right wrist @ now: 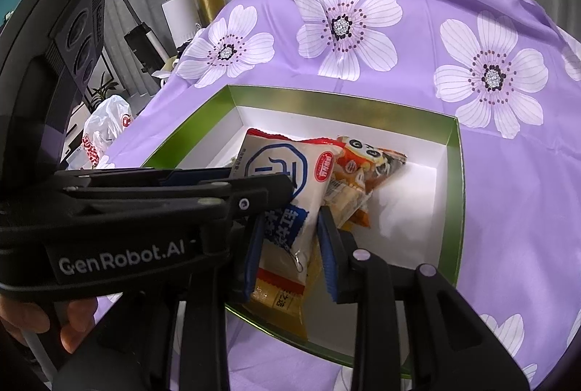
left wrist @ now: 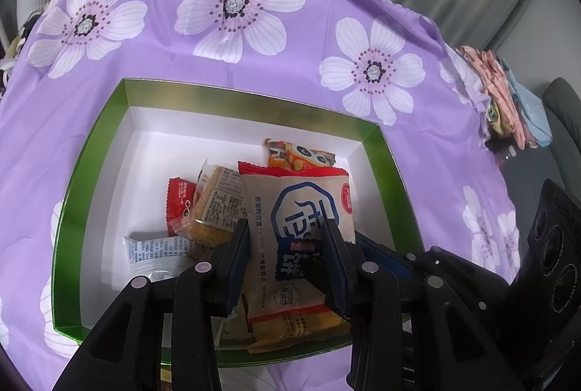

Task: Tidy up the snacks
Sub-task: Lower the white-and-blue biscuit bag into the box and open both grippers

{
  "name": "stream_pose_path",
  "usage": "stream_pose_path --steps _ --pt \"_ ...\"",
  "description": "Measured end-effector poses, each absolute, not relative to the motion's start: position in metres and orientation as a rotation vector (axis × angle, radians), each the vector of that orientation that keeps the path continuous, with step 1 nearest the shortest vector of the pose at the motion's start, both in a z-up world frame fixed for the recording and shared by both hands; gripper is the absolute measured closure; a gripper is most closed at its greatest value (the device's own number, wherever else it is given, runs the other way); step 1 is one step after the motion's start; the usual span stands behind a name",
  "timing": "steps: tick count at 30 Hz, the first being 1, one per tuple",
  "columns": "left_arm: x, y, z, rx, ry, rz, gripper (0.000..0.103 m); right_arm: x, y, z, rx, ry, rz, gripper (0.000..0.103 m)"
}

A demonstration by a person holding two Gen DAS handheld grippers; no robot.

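Purple cloth (left wrist: 290, 71) printed with large white flowers is spread over the table, and a green-rimmed box (left wrist: 90, 151) with a white inside is set on it. Several snack packets are gathered in the box. A beige biscuit packet (left wrist: 301, 209) with a blue emblem and red trim is seen uppermost, lying across the others. In the left wrist view the left gripper (left wrist: 287, 238) is held over the near part of the box, and its two black fingers are pressed against the sides of this beige packet, so the packet is gripped. In the right wrist view the right gripper (right wrist: 290, 238) is placed at the same packet's lower end; its left pad lies against the wrapper, while a narrow gap seems to be left at the right pad, so a firm grip cannot be confirmed.

An orange cartoon packet (left wrist: 301, 155) is lodged just behind the beige one, toward the far wall. A yellow cake packet (left wrist: 214, 202) and a red packet (left wrist: 178, 198) are found to its left, with a white sachet (left wrist: 156, 249) nearest. A white plastic bag (right wrist: 105, 126) is visible beyond the table edge. Fingers of a person's hand (right wrist: 72, 322) are glimpsed at the lower left.
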State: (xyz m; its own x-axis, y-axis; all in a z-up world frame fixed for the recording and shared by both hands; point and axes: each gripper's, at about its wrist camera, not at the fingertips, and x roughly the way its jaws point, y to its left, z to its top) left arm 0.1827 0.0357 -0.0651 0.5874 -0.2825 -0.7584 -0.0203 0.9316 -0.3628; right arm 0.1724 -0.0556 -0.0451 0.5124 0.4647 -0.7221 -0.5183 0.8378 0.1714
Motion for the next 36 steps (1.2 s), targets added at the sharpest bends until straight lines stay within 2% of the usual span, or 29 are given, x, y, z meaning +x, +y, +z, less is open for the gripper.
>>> stream_pose_path --steps 13,17,24,26,28,33,34,36 --pt "0.183 0.033 -0.064 -0.335 0.945 -0.139 0.064 0.171 -0.056 -0.046 -0.066 0.856 0.589 0.069" --pt "0.183 0.030 -0.066 -0.322 0.952 -0.138 0.064 0.171 -0.055 -0.046 -0.067 0.863 0.593 0.063" --pt "0.182 0.027 -0.066 -0.290 0.953 -0.117 0.052 0.169 -0.056 -0.046 -0.074 0.857 0.589 0.060" --pt "0.182 0.027 -0.066 -0.282 0.957 -0.105 0.043 0.169 -0.056 -0.046 -0.073 0.856 0.588 0.058" --pt "0.181 0.027 -0.067 -0.280 0.962 -0.099 0.035 0.169 -0.056 -0.046 -0.072 0.856 0.583 0.051" --pt "0.180 0.026 -0.067 -0.279 0.968 -0.094 0.031 0.169 -0.059 -0.046 -0.069 0.859 0.572 0.049" --pt "0.180 0.026 -0.067 -0.276 0.969 -0.091 0.025 0.168 -0.059 -0.046 -0.070 0.858 0.569 0.048" --pt "0.179 0.025 -0.067 -0.271 0.969 -0.089 0.022 0.168 -0.060 -0.045 -0.069 0.855 0.565 0.044"
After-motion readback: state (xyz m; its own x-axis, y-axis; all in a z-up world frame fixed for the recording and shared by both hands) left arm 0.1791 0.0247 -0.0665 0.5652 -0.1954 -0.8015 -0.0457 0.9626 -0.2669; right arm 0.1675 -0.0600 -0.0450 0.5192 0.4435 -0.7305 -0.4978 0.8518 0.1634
